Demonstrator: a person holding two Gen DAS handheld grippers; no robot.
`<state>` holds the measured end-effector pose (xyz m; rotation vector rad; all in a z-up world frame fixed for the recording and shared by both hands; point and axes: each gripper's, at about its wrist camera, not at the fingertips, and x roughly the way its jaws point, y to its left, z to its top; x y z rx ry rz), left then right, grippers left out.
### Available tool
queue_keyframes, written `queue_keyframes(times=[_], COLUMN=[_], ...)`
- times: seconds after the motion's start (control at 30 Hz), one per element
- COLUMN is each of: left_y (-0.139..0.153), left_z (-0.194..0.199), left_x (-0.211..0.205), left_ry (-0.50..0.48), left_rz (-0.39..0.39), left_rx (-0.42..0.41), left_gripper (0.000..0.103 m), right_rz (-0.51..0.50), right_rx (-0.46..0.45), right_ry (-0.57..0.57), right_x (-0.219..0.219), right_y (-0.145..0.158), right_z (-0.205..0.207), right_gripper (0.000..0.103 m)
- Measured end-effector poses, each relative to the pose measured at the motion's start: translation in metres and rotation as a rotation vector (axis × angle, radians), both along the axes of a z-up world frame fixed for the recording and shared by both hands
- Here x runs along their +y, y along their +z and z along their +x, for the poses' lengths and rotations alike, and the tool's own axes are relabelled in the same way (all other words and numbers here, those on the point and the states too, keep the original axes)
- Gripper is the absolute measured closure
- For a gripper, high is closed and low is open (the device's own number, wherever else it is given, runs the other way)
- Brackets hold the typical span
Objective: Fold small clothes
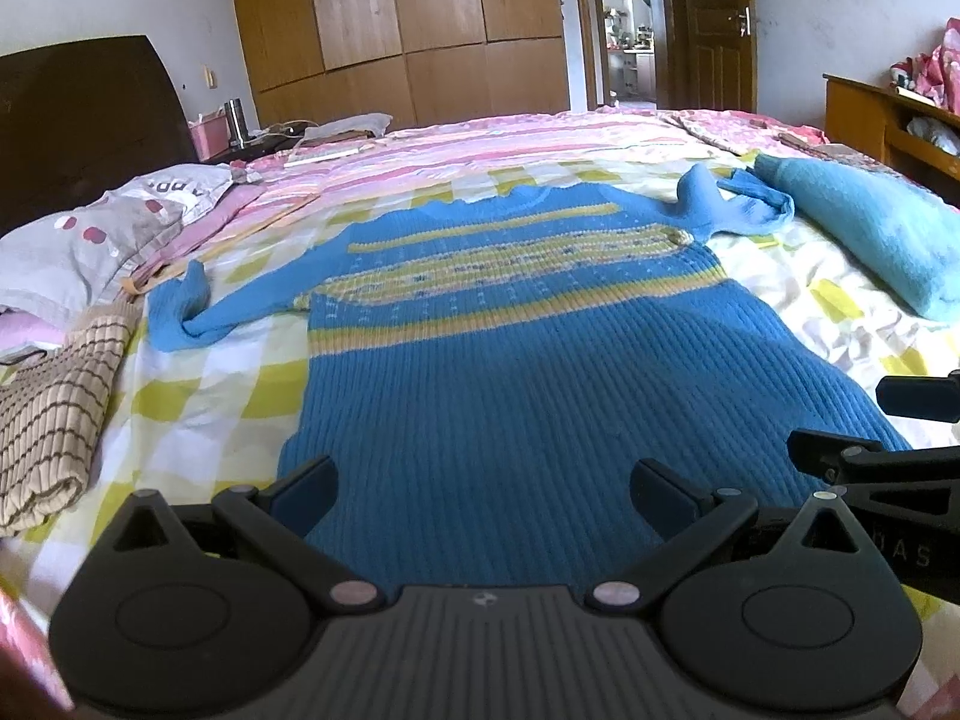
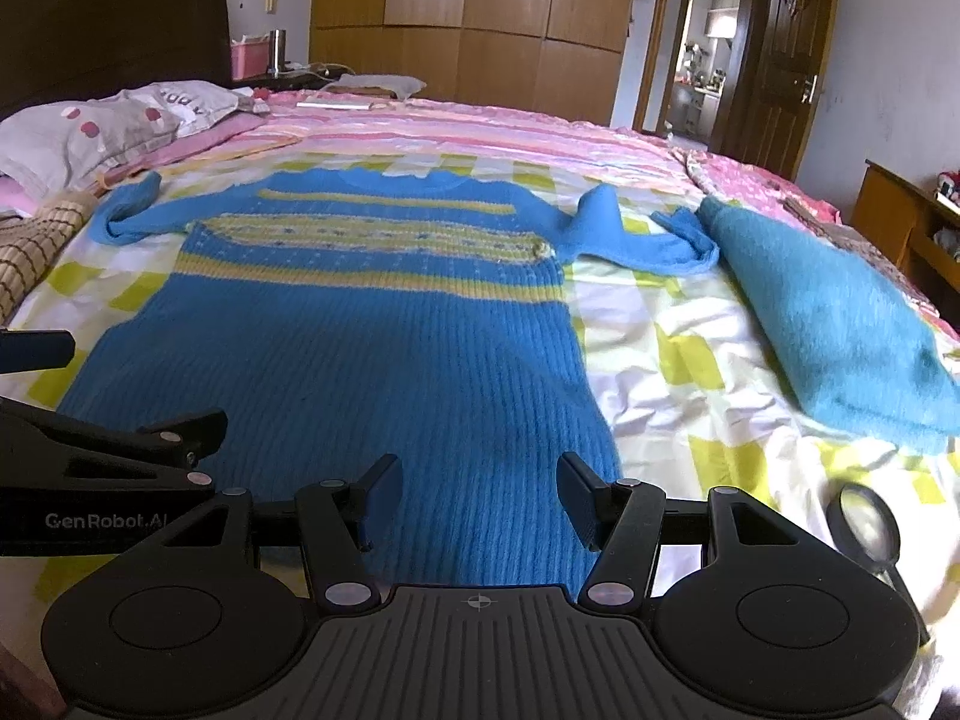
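- Behind the bed [image 1: 198, 372], a wooden wardrobe [image 1: 420, 18] and an open dark door [image 1: 717, 18] are seen in the left wrist view; the bed is covered by a sheet with yellow and white squares.
- A blue sweater [image 1: 510, 360] with yellow stripes is laid flat on this sheet, with the collar on the far side and the hem close to the camera. Both sleeves are stretched out sideways, and their ends are bent and wrinkled.
- The left gripper [image 1: 483, 495] is held just above the hem with its jaws wide apart, and nothing is held between them.
- A folded beige striped cloth [image 1: 54, 420] is placed at the left of the sweater, with a grey pillow [image 1: 96, 240] behind it. A folded light blue cloth [image 1: 864, 234] lies at the right, near the right sleeve.
- In the right wrist view, the same sweater [image 2: 360, 348] is seen in the middle of the bed [image 2: 678, 372], flat and not yet folded.
- The right gripper [image 2: 480, 501] is placed over the right part of the hem; its jaws are apart and empty.
- The left gripper [image 2: 114, 450] is seen at the left edge, over the left side of the sweater.
- A magnifying glass [image 2: 864, 531] lies on the sheet at the lower right, and the light blue cloth [image 2: 840, 324] is behind it.
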<state>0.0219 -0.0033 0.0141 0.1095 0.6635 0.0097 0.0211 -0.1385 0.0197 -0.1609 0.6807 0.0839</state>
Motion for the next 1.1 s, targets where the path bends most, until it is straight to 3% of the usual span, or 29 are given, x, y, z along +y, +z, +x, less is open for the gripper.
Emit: queue_keyframes(times=[0.63,1.1], left_y=[0.017,0.011], left_z=[0.080,0.142], left_x=[-0.033,-0.055], left_ry=[-0.005,-0.006], left_rz=[0.060,0.064], left_rx=[-0.049,-0.037], left_gripper=[0.000,0.000], right_rz=[0.046,0.043], right_rx=[-0.086,-0.081], right_ry=[-0.055,-0.116], right_x=[-0.032,-0.067], right_y=[0.014,-0.004], right_z=[0.082,0.142], right_gripper=[0.044,0.044])
